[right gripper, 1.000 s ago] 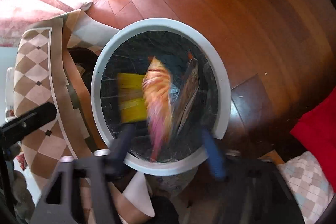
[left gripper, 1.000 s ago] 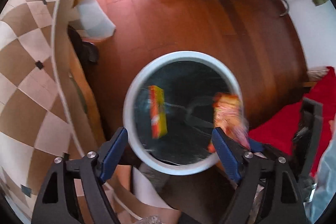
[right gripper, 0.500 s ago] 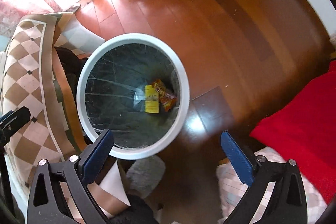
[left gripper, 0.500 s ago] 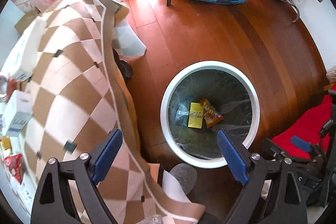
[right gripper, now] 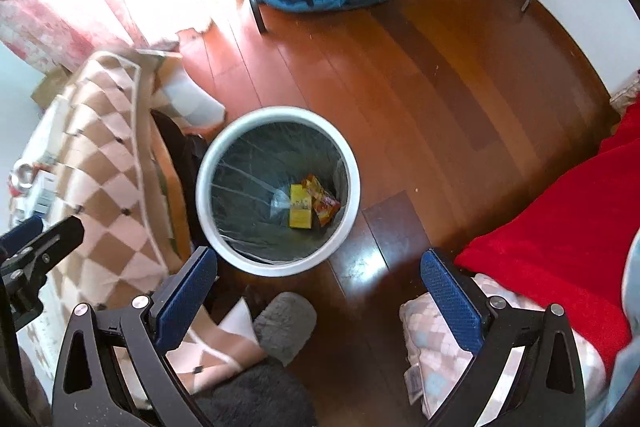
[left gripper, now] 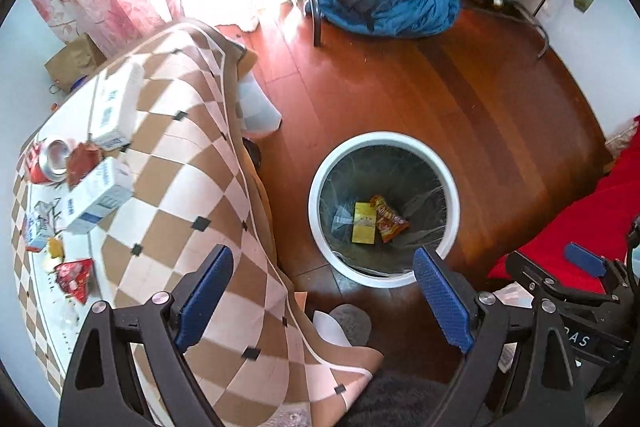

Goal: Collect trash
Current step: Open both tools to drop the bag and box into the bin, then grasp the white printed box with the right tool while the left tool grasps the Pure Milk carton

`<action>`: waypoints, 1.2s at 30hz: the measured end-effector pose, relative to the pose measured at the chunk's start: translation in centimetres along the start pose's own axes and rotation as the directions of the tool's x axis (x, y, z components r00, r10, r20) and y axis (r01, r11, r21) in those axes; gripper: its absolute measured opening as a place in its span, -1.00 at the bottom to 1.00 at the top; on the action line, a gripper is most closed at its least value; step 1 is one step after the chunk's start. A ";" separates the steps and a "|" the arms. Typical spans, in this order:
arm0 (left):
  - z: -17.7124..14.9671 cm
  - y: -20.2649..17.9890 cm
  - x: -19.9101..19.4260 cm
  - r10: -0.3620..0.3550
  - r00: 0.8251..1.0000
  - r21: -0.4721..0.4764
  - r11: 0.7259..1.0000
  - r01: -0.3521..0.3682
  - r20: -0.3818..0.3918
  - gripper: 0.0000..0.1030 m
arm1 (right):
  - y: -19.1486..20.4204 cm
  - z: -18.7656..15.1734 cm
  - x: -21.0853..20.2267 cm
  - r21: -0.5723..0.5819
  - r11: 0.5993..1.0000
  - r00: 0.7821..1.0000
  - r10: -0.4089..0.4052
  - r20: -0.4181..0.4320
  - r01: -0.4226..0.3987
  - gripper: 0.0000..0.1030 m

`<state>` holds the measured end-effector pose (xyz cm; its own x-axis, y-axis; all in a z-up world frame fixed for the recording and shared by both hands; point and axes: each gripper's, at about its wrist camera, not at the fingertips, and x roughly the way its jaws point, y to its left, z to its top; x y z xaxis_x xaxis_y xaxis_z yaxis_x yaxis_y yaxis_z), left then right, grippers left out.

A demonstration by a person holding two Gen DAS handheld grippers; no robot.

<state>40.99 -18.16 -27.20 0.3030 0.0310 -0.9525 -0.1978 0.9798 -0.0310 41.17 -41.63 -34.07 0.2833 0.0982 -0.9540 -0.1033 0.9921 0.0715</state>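
A white-rimmed trash bin (left gripper: 452,183) (right gripper: 204,167) with a clear liner stands on the wooden floor. At its bottom lie a yellow packet (left gripper: 364,223) (right gripper: 301,207) and an orange snack wrapper (left gripper: 388,225) (right gripper: 325,201). High above the bin my left gripper (left gripper: 322,301) is open and holds nothing. My right gripper (right gripper: 318,297) is also open and empty. More trash lies on the checkered tablecloth (left gripper: 176,167) at the left: a red wrapper (left gripper: 76,279), a red can (left gripper: 52,157), white cartons (left gripper: 100,195) and small scraps.
The table (right gripper: 100,163) stands left of the bin. A red blanket (right gripper: 560,227) (left gripper: 592,223) lies at the right. A blue heap of clothes (left gripper: 384,3) sits at the far end by a metal stand. A grey slipper (right gripper: 286,323) rests near the bin.
The yellow packet and orange wrapper dropped from the grippers into the bin. Both grippers have risen away from it, so the table top with its trash came into the left view.
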 end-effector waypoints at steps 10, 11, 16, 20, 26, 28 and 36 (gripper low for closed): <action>-1.6 4.2 -9.7 -0.005 0.988 -0.073 0.997 0.017 0.155 0.79 | 3.7 -1.2 -10.6 -0.005 0.997 0.981 0.078 0.175 -0.078 1.00; -1.8 5.2 -10.5 -0.007 0.986 -0.089 0.996 0.022 0.169 0.79 | 4.7 -1.3 -11.4 -0.025 0.996 0.978 0.090 0.186 -0.087 1.00; -3.1 12.6 -13.1 0.065 0.972 -0.224 0.975 -0.013 0.226 0.79 | 13.3 -1.8 -12.8 -0.191 0.972 0.976 0.164 0.142 -0.135 1.00; -4.8 20.6 -11.9 0.166 0.967 -0.347 0.933 -0.091 0.193 1.00 | 23.5 -1.8 -10.1 -0.405 0.906 0.985 0.164 0.059 -0.127 1.00; -9.2 31.3 -6.4 0.320 0.947 -0.470 0.839 -0.273 0.023 1.00 | 36.9 -0.5 -2.3 -0.660 0.745 0.995 0.085 -0.052 -0.098 1.00; -10.5 34.1 -4.1 0.349 0.936 -0.484 0.813 -0.323 -0.040 1.00 | 40.9 -0.2 0.5 -0.737 0.670 0.997 0.042 -0.072 -0.081 0.99; -10.8 39.3 1.1 0.410 0.905 -0.377 0.825 -0.422 -0.116 1.00 | 49.6 -1.2 9.9 -0.929 0.369 0.987 -0.159 -0.029 0.032 0.91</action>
<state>23.43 18.21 -32.72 0.0846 0.4063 -0.9098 -0.6423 0.7203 0.2619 37.68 8.48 -40.31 0.2685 -0.0627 -0.9612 -0.9148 0.2961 -0.2748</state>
